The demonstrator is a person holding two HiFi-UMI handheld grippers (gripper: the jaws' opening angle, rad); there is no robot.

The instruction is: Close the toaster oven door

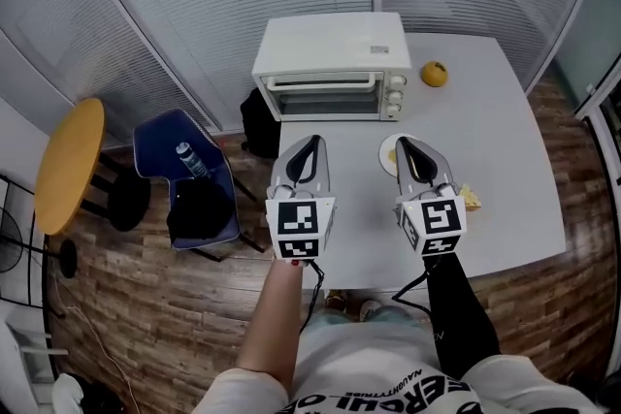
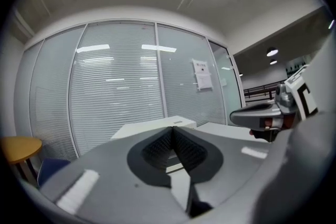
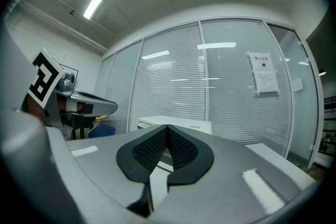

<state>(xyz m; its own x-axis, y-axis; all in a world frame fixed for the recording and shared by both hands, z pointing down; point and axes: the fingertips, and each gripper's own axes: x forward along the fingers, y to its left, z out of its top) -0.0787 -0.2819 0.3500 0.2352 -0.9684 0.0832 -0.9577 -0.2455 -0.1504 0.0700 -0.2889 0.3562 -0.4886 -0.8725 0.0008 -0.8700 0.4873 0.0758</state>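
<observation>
A white toaster oven (image 1: 332,66) stands at the back left of the white table (image 1: 514,160). Its glass door (image 1: 325,100) faces me and stands upright against the oven front. My left gripper (image 1: 309,143) hovers over the table's front left, a short way before the door, shut with nothing in it. My right gripper (image 1: 406,144) is level with it to the right, also shut and holding nothing. In the left gripper view the closed jaw tips (image 2: 172,128) point at the oven (image 2: 152,127). In the right gripper view the oven (image 3: 178,122) shows just past the closed tips (image 3: 167,127).
A yellow fruit (image 1: 434,73) lies right of the oven. A white plate (image 1: 391,153) sits under the right gripper and a piece of bread (image 1: 471,198) lies near the front right. A blue chair (image 1: 184,175) with a bottle, a black bag (image 1: 260,123) and a round yellow table (image 1: 68,165) stand left.
</observation>
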